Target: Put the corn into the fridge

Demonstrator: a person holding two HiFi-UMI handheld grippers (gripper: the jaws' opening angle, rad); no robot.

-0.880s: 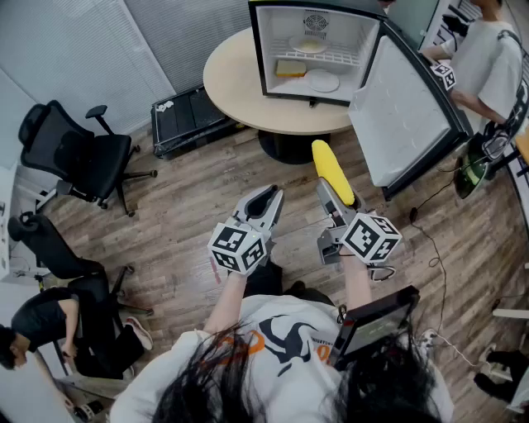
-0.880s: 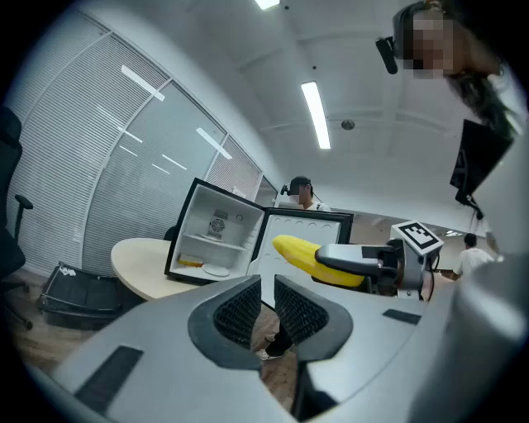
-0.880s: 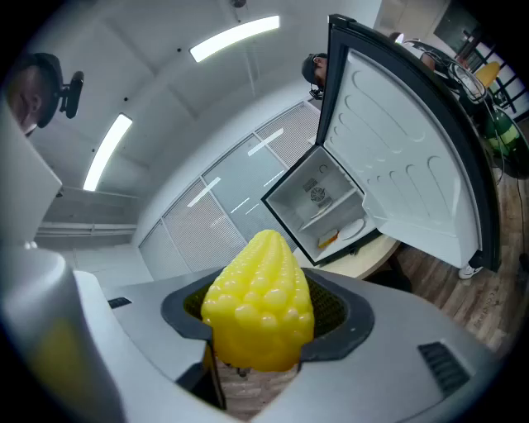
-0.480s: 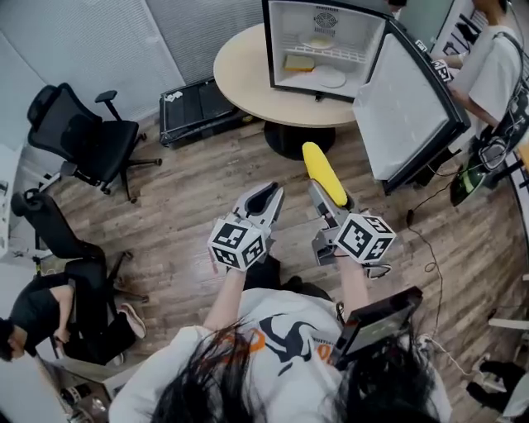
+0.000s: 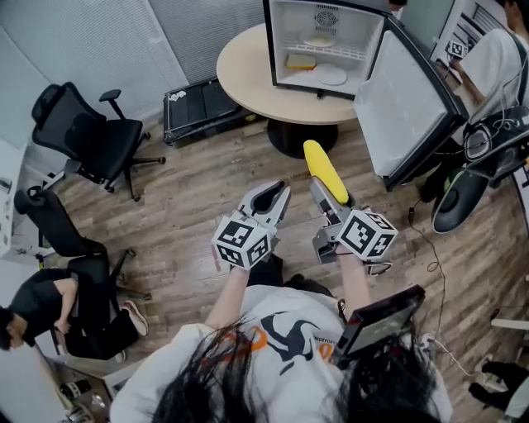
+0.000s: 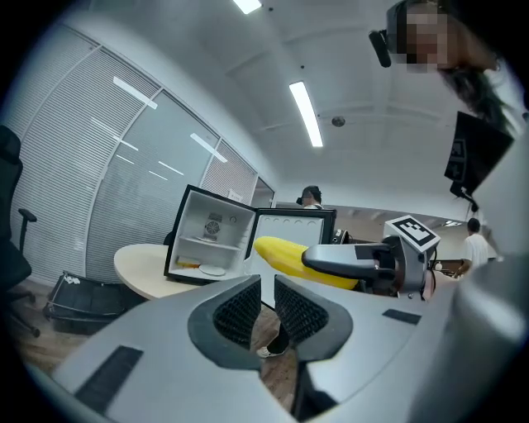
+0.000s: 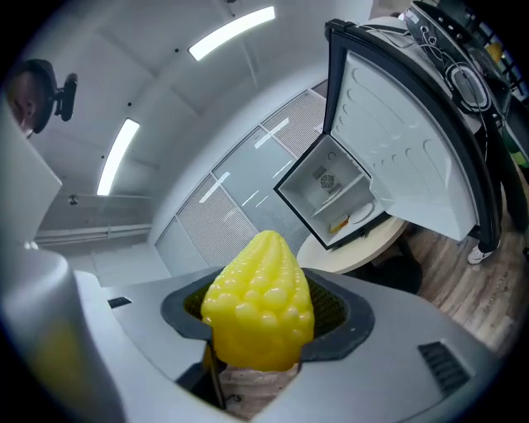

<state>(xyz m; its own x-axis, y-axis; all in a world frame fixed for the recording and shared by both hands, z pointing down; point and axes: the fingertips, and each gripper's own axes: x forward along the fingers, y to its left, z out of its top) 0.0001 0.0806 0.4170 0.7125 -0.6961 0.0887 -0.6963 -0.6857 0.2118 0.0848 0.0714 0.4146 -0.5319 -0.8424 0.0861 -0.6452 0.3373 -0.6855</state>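
A yellow corn cob (image 5: 324, 169) sticks out forward from my right gripper (image 5: 332, 197), which is shut on its base. In the right gripper view the corn (image 7: 258, 301) fills the space between the dark pads. My left gripper (image 5: 278, 192) hovers beside it over the wood floor, shut with nothing in it; its ribbed pads (image 6: 240, 307) stand almost together. The small fridge (image 5: 326, 18) sits on a round table (image 5: 244, 70) ahead with its door (image 5: 409, 99) swung open to the right. A yellow item (image 5: 300, 61) and a white plate (image 5: 331, 76) lie inside.
A black office chair (image 5: 95, 140) and a black case (image 5: 198, 107) stand on the floor to the left. One person sits at the lower left (image 5: 41, 310); another stands at the far right (image 5: 492, 58). A cable and a dark round object (image 5: 459, 198) lie by the door.
Both grippers keep their places and the corn stays gripped. The fridge and table have slid a little to the right in view. The person at right has shifted toward the top corner.
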